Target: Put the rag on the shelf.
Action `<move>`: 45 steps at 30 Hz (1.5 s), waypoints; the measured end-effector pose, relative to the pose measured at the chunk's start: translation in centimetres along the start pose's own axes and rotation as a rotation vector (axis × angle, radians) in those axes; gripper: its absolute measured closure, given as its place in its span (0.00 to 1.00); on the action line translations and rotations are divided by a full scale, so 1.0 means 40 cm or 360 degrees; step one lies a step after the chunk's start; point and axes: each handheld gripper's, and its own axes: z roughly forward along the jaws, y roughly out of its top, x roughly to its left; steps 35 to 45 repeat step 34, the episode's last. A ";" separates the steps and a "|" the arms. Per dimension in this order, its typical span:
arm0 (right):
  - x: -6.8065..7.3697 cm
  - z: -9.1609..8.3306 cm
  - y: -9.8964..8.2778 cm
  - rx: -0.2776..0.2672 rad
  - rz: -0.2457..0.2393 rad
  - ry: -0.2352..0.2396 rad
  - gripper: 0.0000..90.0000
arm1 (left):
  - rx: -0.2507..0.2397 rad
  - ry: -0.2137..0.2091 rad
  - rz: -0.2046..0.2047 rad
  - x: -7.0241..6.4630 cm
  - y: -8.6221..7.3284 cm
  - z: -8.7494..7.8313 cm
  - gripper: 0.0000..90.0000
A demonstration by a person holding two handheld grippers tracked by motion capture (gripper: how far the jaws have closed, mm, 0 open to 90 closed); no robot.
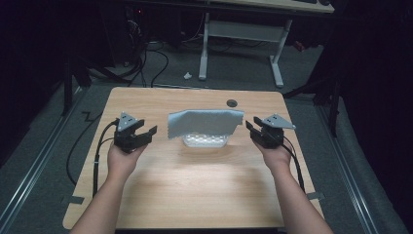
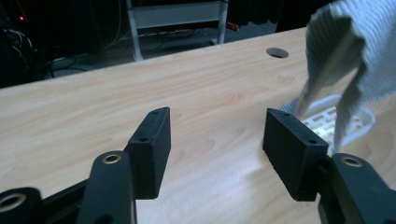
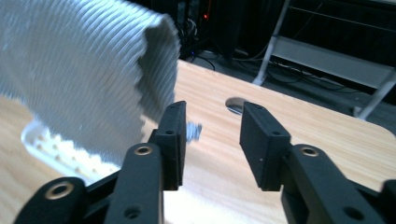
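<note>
Both grippers, left (image 1: 146, 132) and right (image 1: 253, 127), gape empty, flanking the grey cloth (image 1: 204, 122) mid-table (image 1: 195, 195).

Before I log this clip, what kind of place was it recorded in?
Probably a lab or recording workspace, not a home: a light wooden table with a round cable hole, tangled black cables on the grey floor, a white-legged metal desk behind, and dark surroundings.
</note>
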 end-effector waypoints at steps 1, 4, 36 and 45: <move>0.004 -0.012 0.000 -0.0006 -0.0008 0.0004 0.65 | -0.0002 -0.0008 0.0002 -0.002 -0.010 -0.009 0.46; 0.018 -0.052 -0.004 -0.0038 0.0003 0.0036 0.60 | 0.0018 -0.0026 0.0029 -0.016 -0.044 -0.037 0.45; 0.218 -0.179 -0.280 0.0263 -0.0004 0.0215 0.34 | 0.0344 -0.0387 0.0088 -0.322 -0.275 -0.110 0.40; 0.218 -0.179 -0.280 0.0263 -0.0004 0.0215 0.34 | 0.0344 -0.0387 0.0088 -0.322 -0.275 -0.110 0.40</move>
